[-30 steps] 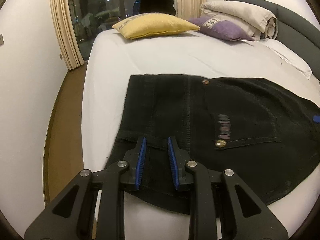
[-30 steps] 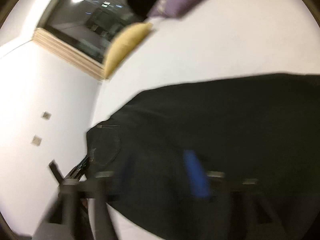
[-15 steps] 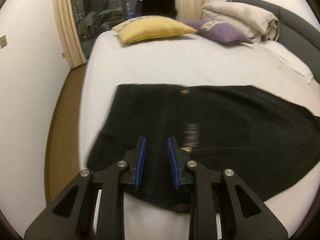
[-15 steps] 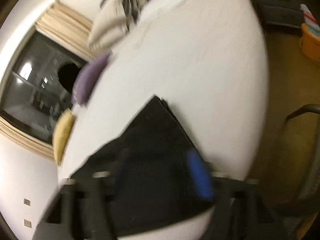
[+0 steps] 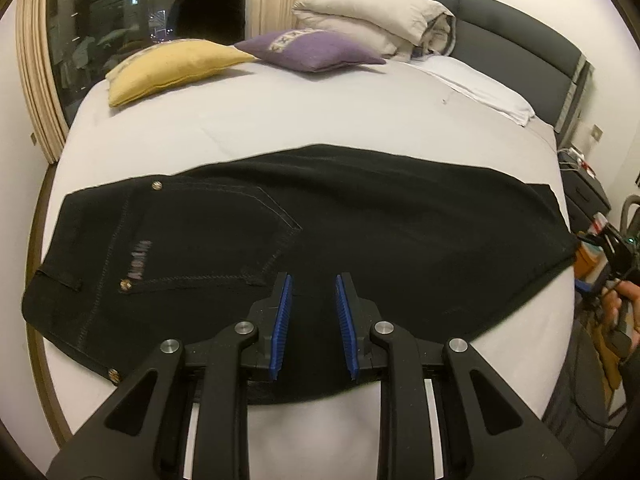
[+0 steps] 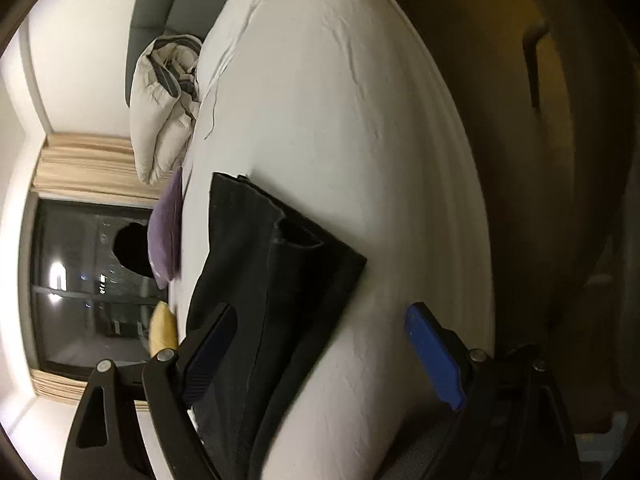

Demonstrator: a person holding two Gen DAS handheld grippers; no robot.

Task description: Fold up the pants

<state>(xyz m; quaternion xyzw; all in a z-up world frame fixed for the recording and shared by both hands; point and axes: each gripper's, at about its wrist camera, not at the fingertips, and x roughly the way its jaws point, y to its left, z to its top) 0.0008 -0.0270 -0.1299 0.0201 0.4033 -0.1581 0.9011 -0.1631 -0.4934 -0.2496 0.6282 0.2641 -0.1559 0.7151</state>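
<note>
Left wrist view: my left gripper (image 5: 311, 320) sits above the near edge of the black pants (image 5: 360, 216), jaws narrowly parted with nothing between them. A second ago I saw only the waist end; now the whole garment shows, laid flat across the white bed (image 5: 280, 120). Pocket lettering (image 5: 138, 260) is too blurred to read.

Right wrist view: my right gripper (image 6: 320, 352), rolled since then, has just been opening; jaws are wide, clear of the pants' hem (image 6: 288, 240) on the bed (image 6: 360, 120).
</note>
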